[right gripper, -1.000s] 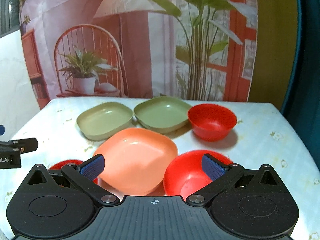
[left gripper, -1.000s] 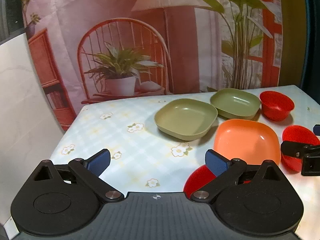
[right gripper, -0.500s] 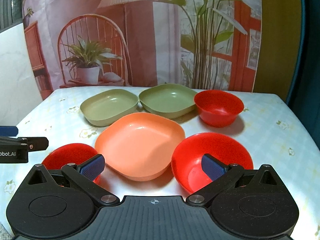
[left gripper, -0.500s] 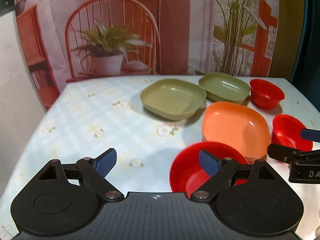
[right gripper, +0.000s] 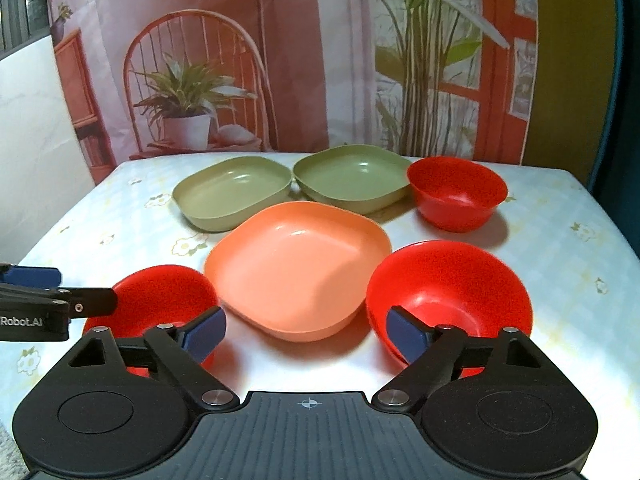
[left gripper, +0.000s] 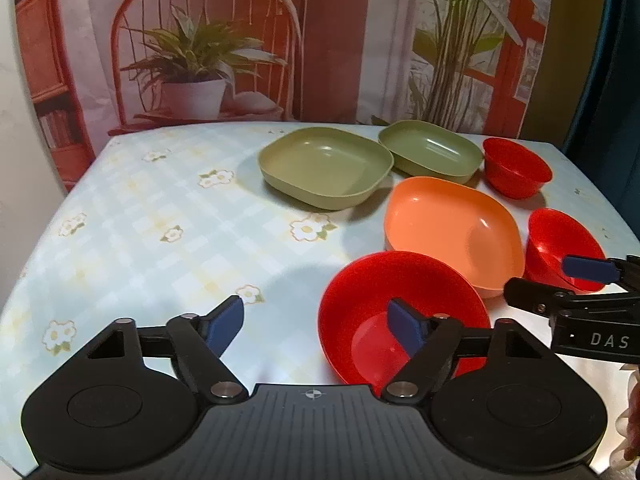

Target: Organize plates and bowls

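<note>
Three red bowls and three squarish plates sat spread on the flowered table (right gripper: 560,216), nothing stacked yet. Nearest the left gripper (left gripper: 316,326) lay the left red bowl (left gripper: 372,292), upright, its rim just under the right-hand finger; that gripper's jaws stood wide apart and held nothing. Over on the right, the right gripper (right gripper: 308,330) hung with jaws equally wide and empty, its right finger above the near rim of the right red bowl (right gripper: 452,284), its left finger over the edge of the left bowl. Between those two bowls sat the orange plate (right gripper: 298,268), close to both; touching or not, I couldn't tell. Behind it, two green plates sat side by side, the left green plate (right gripper: 234,194) and the right green plate (right gripper: 352,178), edges just about meeting. At the far right stood the far red bowl (right gripper: 456,192), close beside the right green plate.

These looked like thin moulded plastic: light, stiff, glossy, so likely slippery and unlikely to break. My read was that a pinch across the rim wall, one finger inside and one outside, would suit the bowls best. A light bowl could skid or tip if nudged rather than gripped. The plates' low sloped rims looked harder to catch.
</note>
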`<state>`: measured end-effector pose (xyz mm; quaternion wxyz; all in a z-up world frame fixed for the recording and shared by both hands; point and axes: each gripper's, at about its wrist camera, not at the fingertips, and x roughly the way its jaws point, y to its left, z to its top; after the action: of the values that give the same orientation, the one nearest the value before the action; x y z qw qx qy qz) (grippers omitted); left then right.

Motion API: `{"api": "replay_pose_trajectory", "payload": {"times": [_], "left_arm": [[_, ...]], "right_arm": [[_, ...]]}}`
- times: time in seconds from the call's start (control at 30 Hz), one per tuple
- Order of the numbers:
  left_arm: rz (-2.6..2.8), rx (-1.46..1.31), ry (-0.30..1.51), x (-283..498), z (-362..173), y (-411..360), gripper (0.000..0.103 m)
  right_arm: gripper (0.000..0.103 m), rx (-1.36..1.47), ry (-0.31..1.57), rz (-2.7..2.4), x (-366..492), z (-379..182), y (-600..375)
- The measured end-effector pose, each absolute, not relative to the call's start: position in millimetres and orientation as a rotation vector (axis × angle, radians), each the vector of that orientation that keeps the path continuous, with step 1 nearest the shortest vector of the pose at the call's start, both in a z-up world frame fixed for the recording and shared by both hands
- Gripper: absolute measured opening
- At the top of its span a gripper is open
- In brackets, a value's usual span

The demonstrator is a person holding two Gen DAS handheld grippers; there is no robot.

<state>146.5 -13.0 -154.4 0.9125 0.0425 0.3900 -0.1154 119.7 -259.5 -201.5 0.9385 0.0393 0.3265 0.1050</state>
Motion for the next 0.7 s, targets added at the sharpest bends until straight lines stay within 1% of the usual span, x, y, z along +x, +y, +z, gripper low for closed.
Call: {"api": "replay_pose_trajectory", "payload": {"times": [0.03,0.1,0.13,0.17,0.2,0.33,0.4,0.47,0.57,0.63,0.7], "left_arm": [[-0.243,0.082,0.809,147,-155,-13,0.073],[-0.253,0.067,0.829,148,-158,-12,0.059],[-0.257,0.056,0.842,149,-160,-12,0.055],[-0.252,0.044,0.851,149,-163,-11,0.044],[-0.242,0.034,0.86,150,-165,-10,0.039],[-0.241,-0.003,0.898,152,-173,-5,0.037],[-0.247,-0.008,0.905,152,-176,-5,0.037],[-0.258,-0.013,0.908,153,-178,-6,0.037],[-0.286,-0.03,0.922,154,-181,-7,0.026],[-0.308,-0.043,0.926,153,-183,-7,0.026],[-0.32,-0.049,0.925,152,-184,-9,0.026]], "right_arm": [[0.083,0.081,0.665,0.222,119,-202,-259],[0.077,0.08,0.662,0.24,117,-201,-256],[0.075,0.078,0.661,0.251,116,-201,-254],[0.071,0.078,0.663,0.268,115,-201,-252],[0.068,0.077,0.667,0.282,115,-201,-250],[0.059,0.079,0.687,0.339,115,-203,-242],[0.053,0.086,0.699,0.366,117,-205,-240],[0.052,0.095,0.713,0.387,119,-207,-237],[0.047,0.118,0.748,0.41,122,-212,-234],[0.045,0.139,0.771,0.424,125,-216,-232],[0.04,0.15,0.787,0.437,126,-219,-233]]}}
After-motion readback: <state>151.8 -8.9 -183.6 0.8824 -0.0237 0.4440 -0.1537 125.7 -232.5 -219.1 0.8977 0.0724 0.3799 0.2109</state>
